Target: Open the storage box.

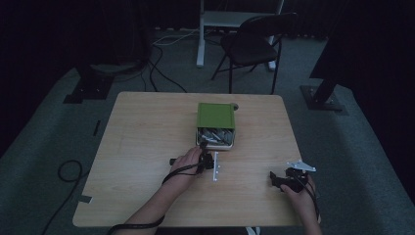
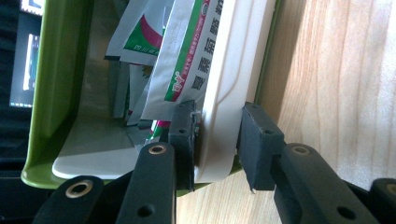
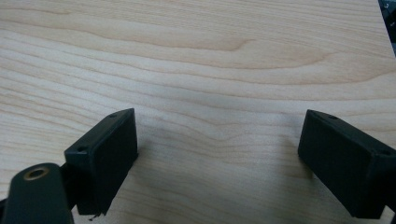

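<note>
A green box [image 1: 215, 116] with a cream inner tray stands at the middle of the wooden table [image 1: 147, 147], its near end showing several printed sachets [image 1: 216, 135]. My left gripper [image 1: 205, 152] sits at the box's near left corner. In the left gripper view its jaws [image 2: 217, 126] are closed on the cream tray wall [image 2: 229, 79], one pad inside against the sachets [image 2: 187, 60], the other outside. My right gripper [image 1: 275, 179] rests low at the table's near right, open. Its jaws [image 3: 217, 149] stand wide over bare wood [image 3: 210, 56].
A dark folding chair [image 1: 254, 44] and a white desk leg [image 1: 200, 39] stand beyond the table's far edge. Cables [image 1: 68, 171] lie on the floor at the left. A small white strip [image 1: 215, 174] lies on the table beside my left hand.
</note>
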The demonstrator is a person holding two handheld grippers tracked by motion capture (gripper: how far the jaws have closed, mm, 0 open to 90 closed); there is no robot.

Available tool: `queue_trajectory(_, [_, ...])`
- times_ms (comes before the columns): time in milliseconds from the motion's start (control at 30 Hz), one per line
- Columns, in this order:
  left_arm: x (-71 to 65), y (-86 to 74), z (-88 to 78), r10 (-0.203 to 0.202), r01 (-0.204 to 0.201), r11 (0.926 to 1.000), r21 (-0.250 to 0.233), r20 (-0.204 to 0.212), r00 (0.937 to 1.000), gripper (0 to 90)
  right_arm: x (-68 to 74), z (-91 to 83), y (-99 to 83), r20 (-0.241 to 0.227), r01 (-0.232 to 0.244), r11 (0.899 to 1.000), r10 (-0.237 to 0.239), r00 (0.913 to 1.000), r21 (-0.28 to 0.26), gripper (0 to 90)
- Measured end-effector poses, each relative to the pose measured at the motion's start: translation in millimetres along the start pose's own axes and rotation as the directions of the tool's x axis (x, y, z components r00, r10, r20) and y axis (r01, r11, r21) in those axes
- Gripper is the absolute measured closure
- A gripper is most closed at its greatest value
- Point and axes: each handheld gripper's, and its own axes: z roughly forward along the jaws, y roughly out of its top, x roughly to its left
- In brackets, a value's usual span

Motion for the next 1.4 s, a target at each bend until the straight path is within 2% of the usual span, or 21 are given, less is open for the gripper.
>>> queue_trajectory(333, [-1.3, 0.5, -5.5, 0.010, -0.010, 0.9999, 0.005, 0.007, 0.9999, 69.9, 0.0, 0.0, 0.0, 0.000, 0.000, 1.000, 0.000, 1.0000, 0.000, 11.5])
queue_trajectory(433, [-1.7, 0.9, -6.7, 0.002, -0.002, 1.0000, 0.006, 0.009, 1.0000, 69.8, 0.0, 0.0, 0.0, 0.000, 0.000, 1.000, 0.000, 1.0000, 0.000, 11.5])
queue_trajectory(733, [-4.5, 1.6, -16.1, 0.015, -0.016, 0.9998, 0.009, 0.021, 0.9997, 70.0, 0.0, 0.0, 0.0, 0.000, 0.000, 1.000, 0.000, 1.0000, 0.000, 11.5])
queue_trajectory(1200, [-11.0, 2.7, -31.2, 0.009, -0.009, 1.0000, 0.004, 0.032, 0.9995, 70.1, 0.0, 0.0, 0.0, 0.000, 0.001, 1.000, -0.001, 1.0000, 0.000, 11.5])
queue_trajectory(1400, [-13.2, 3.9, -36.1, 0.026, -0.026, 0.9997, 0.004, 0.030, 0.9992, 70.4, 0.0, 0.0, 0.0, 0.000, 0.001, 1.000, -0.001, 1.0000, 0.000, 11.5])
